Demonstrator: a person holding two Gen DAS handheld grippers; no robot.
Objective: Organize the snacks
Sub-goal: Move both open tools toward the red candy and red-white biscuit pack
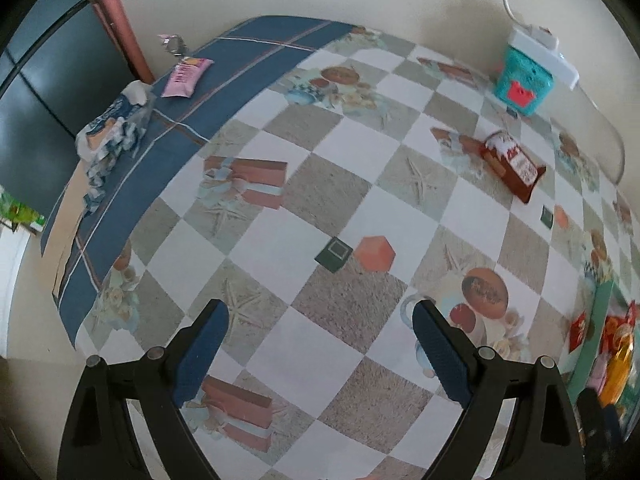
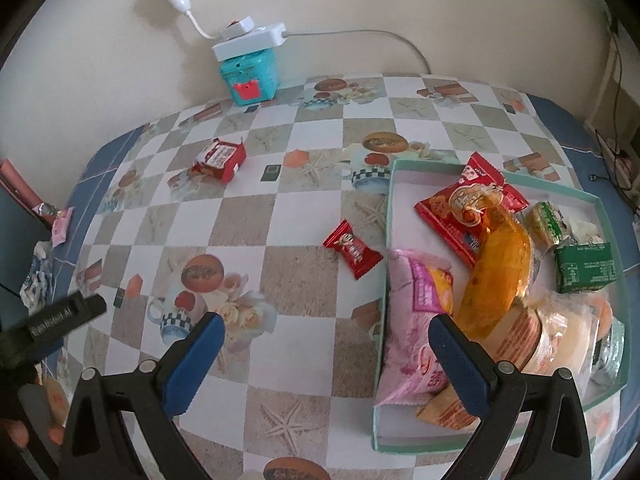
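My left gripper hangs open above the checkered tablecloth with nothing between its blue pads. Far ahead of it to the right lies a red snack packet. My right gripper is open too and holds nothing. It hovers over the left wall of a green-rimmed box, which holds several snacks, among them a pink bag, an orange packet, a red bag and a green carton. A small red candy lies on the cloth just left of the box. The red snack packet lies further back.
A teal box topped by a white power strip stands against the back wall. On the blue border at the left lie a pink packet and crumpled wrapping. The left gripper's black body shows at the right wrist view's left edge.
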